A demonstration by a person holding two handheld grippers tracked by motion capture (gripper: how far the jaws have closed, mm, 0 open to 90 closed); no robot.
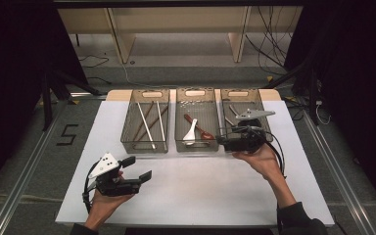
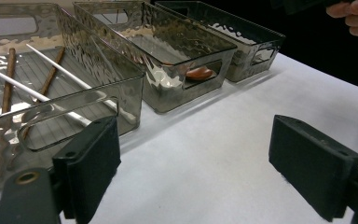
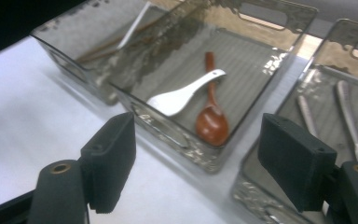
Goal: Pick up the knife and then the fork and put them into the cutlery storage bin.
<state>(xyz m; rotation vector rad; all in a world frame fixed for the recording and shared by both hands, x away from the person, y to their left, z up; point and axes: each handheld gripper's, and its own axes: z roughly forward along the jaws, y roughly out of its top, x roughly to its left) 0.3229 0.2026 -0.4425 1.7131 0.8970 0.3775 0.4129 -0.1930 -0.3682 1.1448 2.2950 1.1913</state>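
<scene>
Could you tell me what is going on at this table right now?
A person holds a gripper in each hand over a white table with three clear bins. The left gripper is open and empty near the front. The right gripper, also open, points at the middle bin, which holds a white spoon and a brown spoon. The left bin holds chopsticks.

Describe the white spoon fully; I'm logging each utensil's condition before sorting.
The white spoon looks like glossy ceramic or plastic, soup-spoon shaped, with a broad scooped bowl and a short flat handle that has a small hole near its end. It lies flat on the ribbed floor of the middle bin, bowl toward the person. Its handle crosses the stem of the brown wooden spoon and seems to rest on it. It looks intact.
</scene>
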